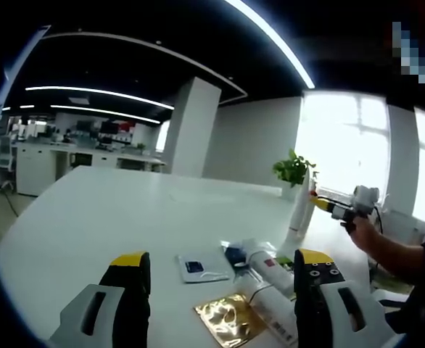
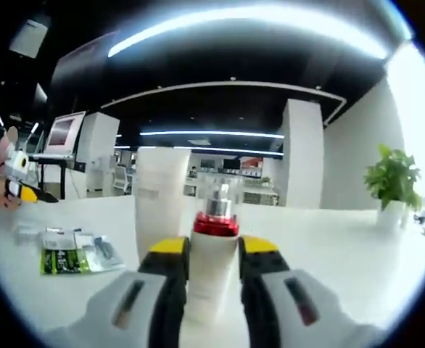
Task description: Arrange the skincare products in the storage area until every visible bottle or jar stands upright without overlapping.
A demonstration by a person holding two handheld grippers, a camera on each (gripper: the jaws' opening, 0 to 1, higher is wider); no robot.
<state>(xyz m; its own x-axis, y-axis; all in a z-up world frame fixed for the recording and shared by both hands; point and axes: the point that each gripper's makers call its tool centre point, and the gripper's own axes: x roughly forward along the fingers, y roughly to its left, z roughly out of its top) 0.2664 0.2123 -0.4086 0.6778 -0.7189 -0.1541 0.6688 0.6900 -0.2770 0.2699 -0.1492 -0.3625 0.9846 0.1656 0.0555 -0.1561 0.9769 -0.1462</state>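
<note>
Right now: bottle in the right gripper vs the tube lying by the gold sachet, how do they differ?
1. Pose: the white bottle stands upright; the white tube lies flat on the table.
2. Hold: the bottle sits clamped between the right gripper jaws; the tube is free, near the open left gripper.
3. Top: the bottle has a red collar with a clear cap; the tube shows a green label.
Both are white.

An open-plan office or lab: long white worktop [image 1: 125, 210], strip ceiling lights [image 1: 96, 92], square white pillar [image 1: 191, 127], distant desks with monitors [image 1: 89, 130], and a potted plant [image 2: 392, 177] near the worktop's far edge.
</note>
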